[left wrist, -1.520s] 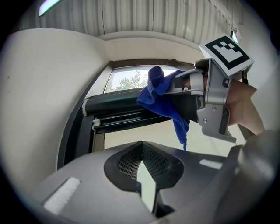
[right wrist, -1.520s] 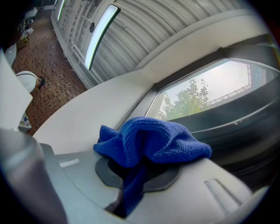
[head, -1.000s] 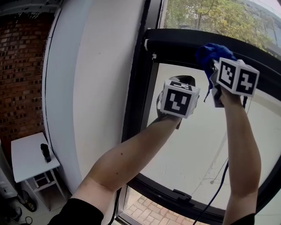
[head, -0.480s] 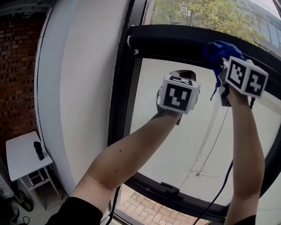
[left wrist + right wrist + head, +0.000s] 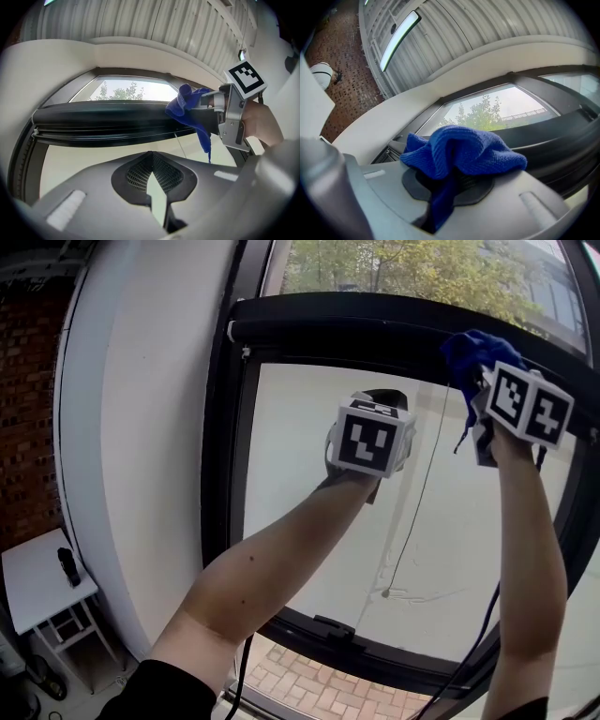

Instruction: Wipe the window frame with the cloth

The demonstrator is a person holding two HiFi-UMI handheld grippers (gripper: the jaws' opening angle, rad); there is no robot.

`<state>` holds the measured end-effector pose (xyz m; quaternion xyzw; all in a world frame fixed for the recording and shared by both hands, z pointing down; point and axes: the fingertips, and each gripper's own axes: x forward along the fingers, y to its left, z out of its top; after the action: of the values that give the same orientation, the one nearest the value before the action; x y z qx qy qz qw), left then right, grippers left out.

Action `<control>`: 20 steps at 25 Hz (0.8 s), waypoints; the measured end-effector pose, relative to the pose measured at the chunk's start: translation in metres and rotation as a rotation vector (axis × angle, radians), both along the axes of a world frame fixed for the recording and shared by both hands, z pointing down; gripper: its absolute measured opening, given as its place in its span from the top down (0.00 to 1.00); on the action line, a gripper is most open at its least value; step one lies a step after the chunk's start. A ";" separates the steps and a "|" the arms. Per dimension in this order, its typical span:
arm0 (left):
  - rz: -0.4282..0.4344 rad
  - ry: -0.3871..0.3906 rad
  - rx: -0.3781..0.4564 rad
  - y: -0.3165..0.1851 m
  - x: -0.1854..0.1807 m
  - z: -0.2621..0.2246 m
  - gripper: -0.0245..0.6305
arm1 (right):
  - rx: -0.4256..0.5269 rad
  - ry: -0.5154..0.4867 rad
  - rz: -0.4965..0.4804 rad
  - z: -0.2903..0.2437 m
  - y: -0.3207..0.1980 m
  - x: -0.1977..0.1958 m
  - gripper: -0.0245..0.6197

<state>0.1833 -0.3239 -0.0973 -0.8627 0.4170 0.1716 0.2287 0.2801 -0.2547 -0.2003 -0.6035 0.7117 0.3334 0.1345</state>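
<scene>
The black window frame [image 5: 356,329] has a thick top bar that runs across the head view. A bunched blue cloth [image 5: 466,351] presses against that bar near its right end, with my right gripper [image 5: 483,381] shut on it. In the right gripper view the cloth [image 5: 461,150] bulges out over the jaws, with the frame bar [image 5: 562,131] just behind. My left gripper [image 5: 380,404] is held up in front of the glass, below the bar and left of the cloth. Its jaws are shut [image 5: 151,157] with nothing between them. The left gripper view also shows the cloth [image 5: 190,108] against the bar [image 5: 103,119].
A white wall [image 5: 141,427] borders the frame's left side, with brick wall [image 5: 28,409] beyond. A small white table [image 5: 33,582] with a dark object [image 5: 67,566] stands low at the left. A thin cord [image 5: 417,502] hangs by the glass. A latch [image 5: 333,626] sits on the bottom bar.
The right gripper has slid the cloth to the right along the top bar. The left gripper moved right with it, and the view turned right, so the frame's left corner now sits further left.
</scene>
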 end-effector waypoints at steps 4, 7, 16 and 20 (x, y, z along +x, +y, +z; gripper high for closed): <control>0.035 0.004 0.005 0.017 0.029 -0.001 0.98 | -0.002 0.003 0.026 0.005 0.014 0.031 0.88; 0.046 -0.014 0.034 0.031 0.050 -0.003 0.98 | -0.003 0.006 0.040 0.005 0.023 0.052 0.88; 0.116 -0.030 0.047 0.067 0.110 0.000 0.98 | 0.018 0.012 0.072 0.009 0.059 0.102 0.88; 0.110 -0.025 0.061 0.058 0.126 -0.004 0.98 | 0.020 0.019 0.088 0.003 0.052 0.119 0.88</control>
<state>0.3091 -0.2657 -0.1018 -0.8789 0.3608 0.1857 0.2505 0.3988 -0.2026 -0.1970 -0.6296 0.6824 0.3519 0.1189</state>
